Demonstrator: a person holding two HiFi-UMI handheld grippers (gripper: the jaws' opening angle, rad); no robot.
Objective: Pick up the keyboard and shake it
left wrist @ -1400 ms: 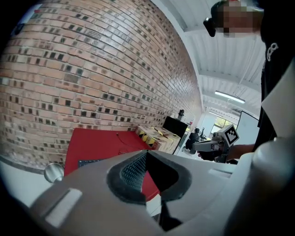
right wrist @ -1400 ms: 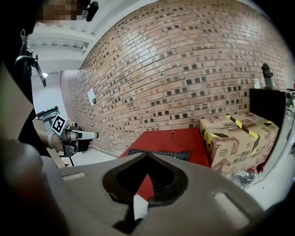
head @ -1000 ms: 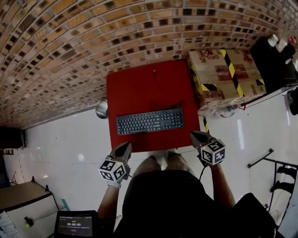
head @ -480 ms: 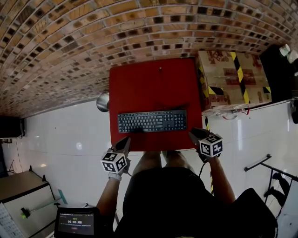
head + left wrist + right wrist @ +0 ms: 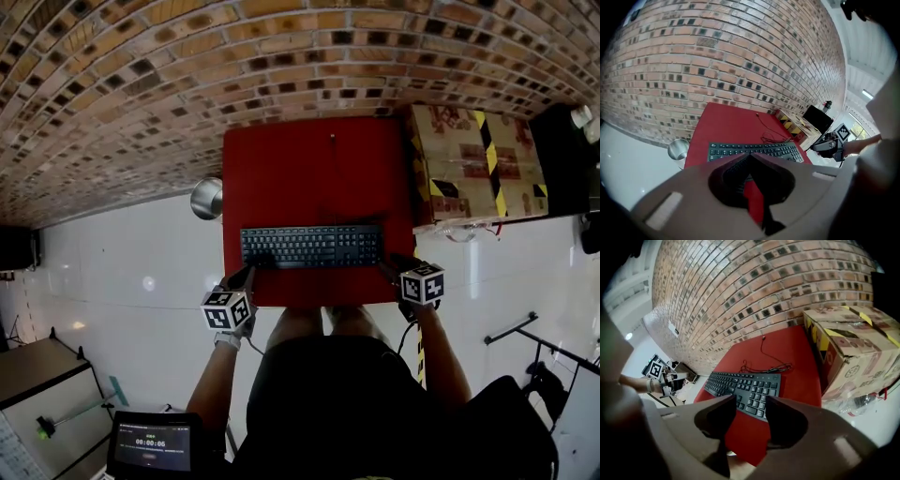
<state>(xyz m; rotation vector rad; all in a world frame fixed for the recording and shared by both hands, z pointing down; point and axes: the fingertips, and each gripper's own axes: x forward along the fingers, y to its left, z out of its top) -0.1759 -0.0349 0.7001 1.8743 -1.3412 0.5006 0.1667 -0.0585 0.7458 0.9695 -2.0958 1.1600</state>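
The keyboard lies flat on the worktop just ahead of both jaws, a gripper at each end, apparently for a two-sided lift: the right gripper is opening empty jaws toward its near edge, while the left gripper has them closed on nothing.

I'm seeing bright, even light across the head view, with small glare spots shining off the white floor. The wide lens is bowing the brick wall at the edges. Both gripper views are blackening in the corners; the close foreground is blurring while the keyboard is reading crisp.
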